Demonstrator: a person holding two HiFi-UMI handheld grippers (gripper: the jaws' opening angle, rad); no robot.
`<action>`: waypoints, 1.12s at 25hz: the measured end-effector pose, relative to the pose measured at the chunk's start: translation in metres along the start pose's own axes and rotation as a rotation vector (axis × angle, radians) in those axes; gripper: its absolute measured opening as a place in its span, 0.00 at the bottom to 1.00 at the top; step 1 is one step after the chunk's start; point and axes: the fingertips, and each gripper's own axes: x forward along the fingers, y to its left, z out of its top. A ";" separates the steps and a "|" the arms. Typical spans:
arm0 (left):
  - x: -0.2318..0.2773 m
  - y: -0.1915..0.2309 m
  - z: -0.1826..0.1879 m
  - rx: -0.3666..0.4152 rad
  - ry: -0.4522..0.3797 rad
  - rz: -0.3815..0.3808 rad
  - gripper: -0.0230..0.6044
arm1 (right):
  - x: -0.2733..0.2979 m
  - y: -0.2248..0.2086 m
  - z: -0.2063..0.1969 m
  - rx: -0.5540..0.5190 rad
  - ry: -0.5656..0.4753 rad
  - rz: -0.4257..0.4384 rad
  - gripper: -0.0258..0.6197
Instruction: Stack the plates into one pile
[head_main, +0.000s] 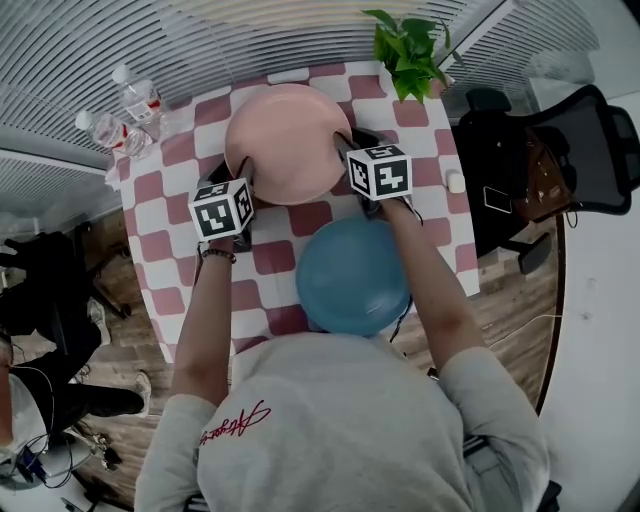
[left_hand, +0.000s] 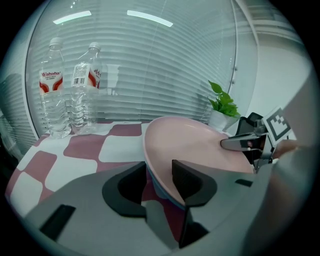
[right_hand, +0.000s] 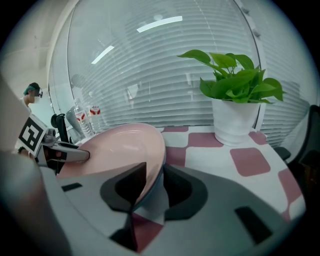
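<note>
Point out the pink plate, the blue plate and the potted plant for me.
pink plate (head_main: 285, 140), head view, middle of its dish.
blue plate (head_main: 352, 275), head view, centre of its surface.
potted plant (right_hand: 235, 122), right gripper view, front of its white pot.

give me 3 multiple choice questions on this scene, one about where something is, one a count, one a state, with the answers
1. Where does the blue plate lie relative to the pink plate?
A. nearer the person
B. on top of it
C. beyond it, by the window

2. How many water bottles stand on the table?
A. none
B. two
C. five

3. What is between the right gripper's jaws?
A. nothing
B. a bottle cap
C. the pink plate's rim

Answers:
1 A: the head view shows it at the table's near edge, just in front of the person.
2 B: two stand together at the far left corner.
3 C: the right gripper view shows the jaws closed on the rim.
</note>
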 end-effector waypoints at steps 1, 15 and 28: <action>0.000 0.000 0.000 -0.013 -0.004 0.005 0.30 | -0.001 0.000 0.000 0.011 -0.001 -0.004 0.21; -0.015 0.001 0.002 -0.147 -0.008 0.057 0.20 | -0.006 -0.002 -0.004 0.082 0.000 -0.033 0.15; -0.045 -0.009 0.023 -0.120 -0.090 0.071 0.20 | -0.036 0.006 0.024 0.052 -0.076 -0.022 0.15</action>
